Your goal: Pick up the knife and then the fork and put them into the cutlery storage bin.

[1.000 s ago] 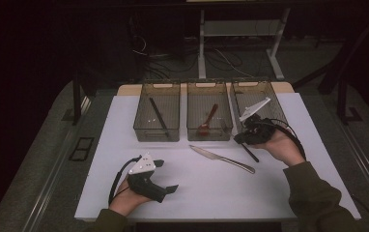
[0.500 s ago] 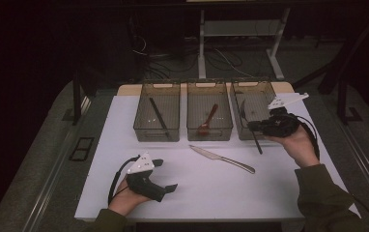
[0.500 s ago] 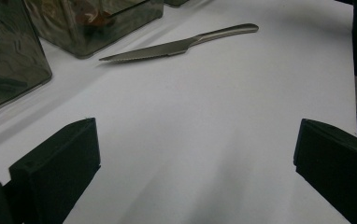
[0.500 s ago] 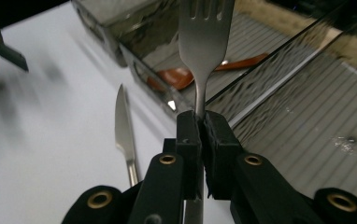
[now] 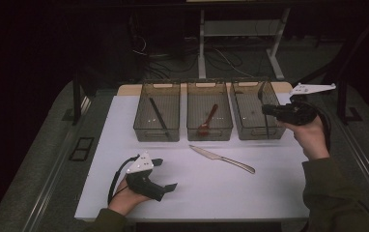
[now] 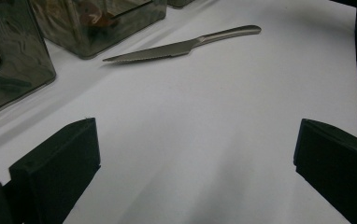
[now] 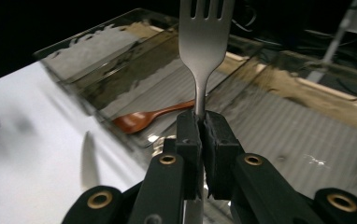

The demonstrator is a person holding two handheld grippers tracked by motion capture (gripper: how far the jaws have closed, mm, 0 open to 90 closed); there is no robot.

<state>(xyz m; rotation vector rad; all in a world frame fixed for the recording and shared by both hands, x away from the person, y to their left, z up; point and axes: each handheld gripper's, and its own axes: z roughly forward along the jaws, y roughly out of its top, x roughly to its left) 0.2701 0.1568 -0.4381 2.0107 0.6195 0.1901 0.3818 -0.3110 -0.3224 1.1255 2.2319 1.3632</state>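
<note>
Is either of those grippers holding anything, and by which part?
The right gripper clamps a metal fork by its narrow neck, just below the tines. The left gripper is open, holding nothing.

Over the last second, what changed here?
The right gripper, shut on the fork, moved right and up, to the right bin. The left gripper, the knife and the spoon stayed put.

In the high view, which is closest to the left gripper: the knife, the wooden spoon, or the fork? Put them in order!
From the left gripper:
1. Knife, on the table just to its right.
2. Wooden spoon, in the middle bin.
3. Fork, at the right bin, held by the right gripper.
</note>
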